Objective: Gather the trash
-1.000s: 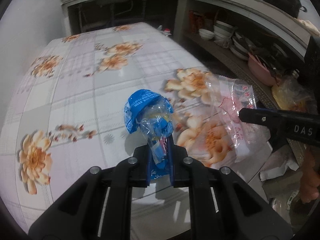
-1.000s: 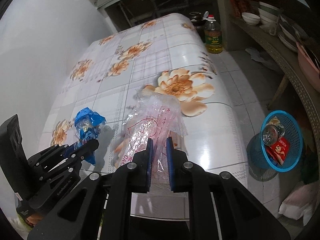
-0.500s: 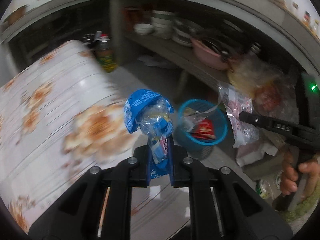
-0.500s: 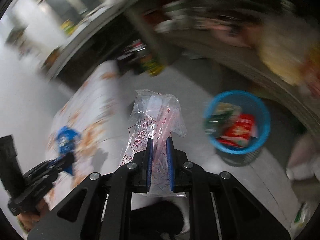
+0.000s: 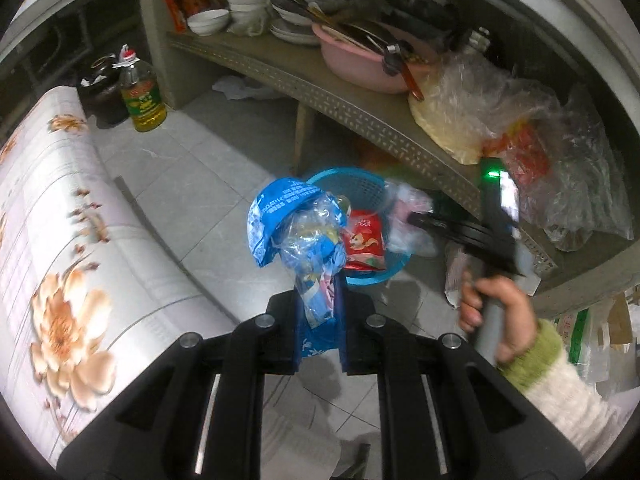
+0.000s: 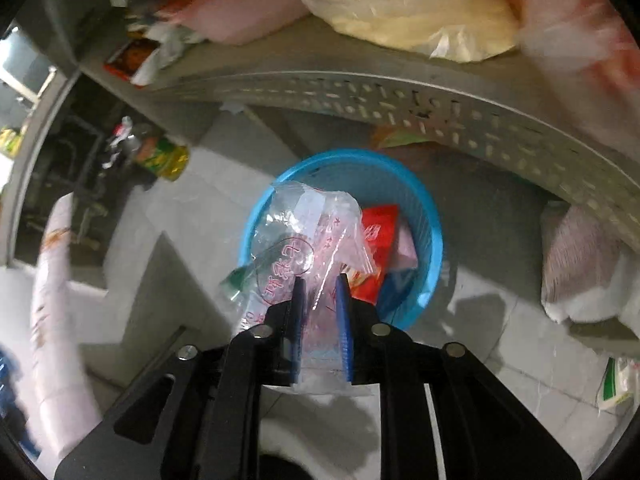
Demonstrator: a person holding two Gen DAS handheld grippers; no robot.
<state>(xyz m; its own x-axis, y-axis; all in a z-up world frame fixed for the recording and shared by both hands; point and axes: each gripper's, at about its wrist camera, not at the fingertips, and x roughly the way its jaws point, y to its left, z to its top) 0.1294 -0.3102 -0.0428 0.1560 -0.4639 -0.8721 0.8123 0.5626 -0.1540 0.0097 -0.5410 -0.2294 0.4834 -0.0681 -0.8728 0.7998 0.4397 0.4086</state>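
Observation:
My left gripper [image 5: 320, 300] is shut on a crumpled blue-and-clear wrapper [image 5: 288, 216], held in the air beside the table and just short of the blue trash basket [image 5: 360, 184] on the floor. My right gripper [image 6: 320, 284] hangs right over the basket [image 6: 428, 248]. Its jaws are opening and stand slightly apart, with a clear plastic bag with red print [image 6: 304, 232] loose between them. In the left wrist view the right gripper [image 5: 424, 222] and that bag [image 5: 408, 208] show above the basket's far rim. A red snack packet [image 6: 380, 232] lies in the basket.
A low shelf [image 5: 360, 120] just behind the basket carries a pink basin [image 5: 352, 64], bowls and bulging plastic bags [image 5: 500, 120]. An oil bottle [image 5: 142, 100] stands on the tiled floor. The table with the floral cloth [image 5: 60, 280] is at the left. More bags [image 6: 580, 272] lie on the floor to the right.
Both grippers swung off the table and down toward the blue basket. The right gripper's jaws have parted a little around the clear bag. The left gripper still grips the blue wrapper.

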